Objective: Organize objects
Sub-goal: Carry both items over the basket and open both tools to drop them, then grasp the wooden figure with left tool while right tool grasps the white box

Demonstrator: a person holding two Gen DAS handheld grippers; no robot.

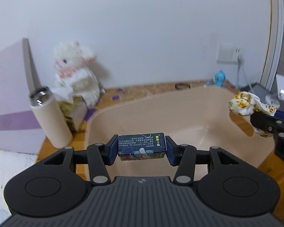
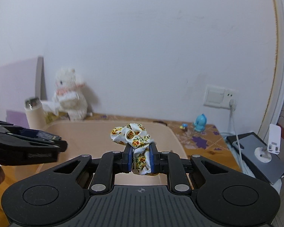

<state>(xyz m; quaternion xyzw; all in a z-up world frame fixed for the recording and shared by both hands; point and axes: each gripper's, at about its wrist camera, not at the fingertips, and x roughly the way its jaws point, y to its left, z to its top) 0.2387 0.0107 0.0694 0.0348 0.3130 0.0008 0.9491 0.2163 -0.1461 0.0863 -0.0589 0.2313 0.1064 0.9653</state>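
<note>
My left gripper (image 1: 141,146) is shut on a small dark blue box (image 1: 141,144) with printed text and holds it over the near edge of a beige plastic basin (image 1: 161,111). My right gripper (image 2: 141,158) is shut on a white floral scrunchie (image 2: 134,135) and holds it above the basin (image 2: 96,134). In the left wrist view the scrunchie (image 1: 244,103) and right gripper (image 1: 263,123) hang over the basin's right rim. In the right wrist view the left gripper (image 2: 60,143) with the box (image 2: 43,135) sits at the left.
A cream tumbler with a metal lid (image 1: 49,117) and a white plush toy (image 1: 75,75) stand left of the basin on the wooden table (image 1: 134,91). A blue figurine (image 2: 199,123), a wall socket with a cable (image 2: 219,95) and a dark tablet (image 2: 255,151) are at the right.
</note>
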